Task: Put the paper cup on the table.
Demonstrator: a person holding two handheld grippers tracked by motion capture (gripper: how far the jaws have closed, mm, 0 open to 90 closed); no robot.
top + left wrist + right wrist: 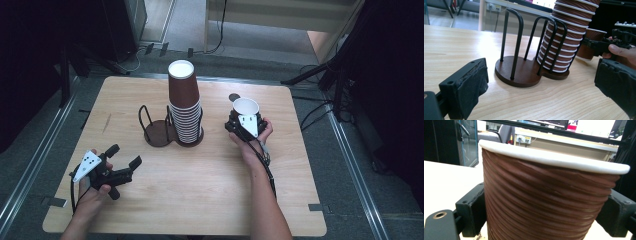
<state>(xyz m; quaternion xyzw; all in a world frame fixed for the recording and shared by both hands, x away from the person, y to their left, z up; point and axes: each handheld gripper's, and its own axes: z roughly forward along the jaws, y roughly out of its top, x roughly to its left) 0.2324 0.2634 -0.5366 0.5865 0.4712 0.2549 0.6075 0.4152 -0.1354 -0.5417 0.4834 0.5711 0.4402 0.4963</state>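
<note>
Right gripper view has your right gripper [546, 220] clamped on a ribbed brown paper cup [549, 202] between its jaws; squeeze harder and its wall may buckle. Your left gripper [536, 92] stands apart, short of the cup holder [524, 72].

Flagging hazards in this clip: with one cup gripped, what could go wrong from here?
The right hand-held gripper squeezes the single paper cup, whose wall already looks creased; it may crush. The cup stack rises well above its wire holder and leans, so a bump could topple it.
</note>
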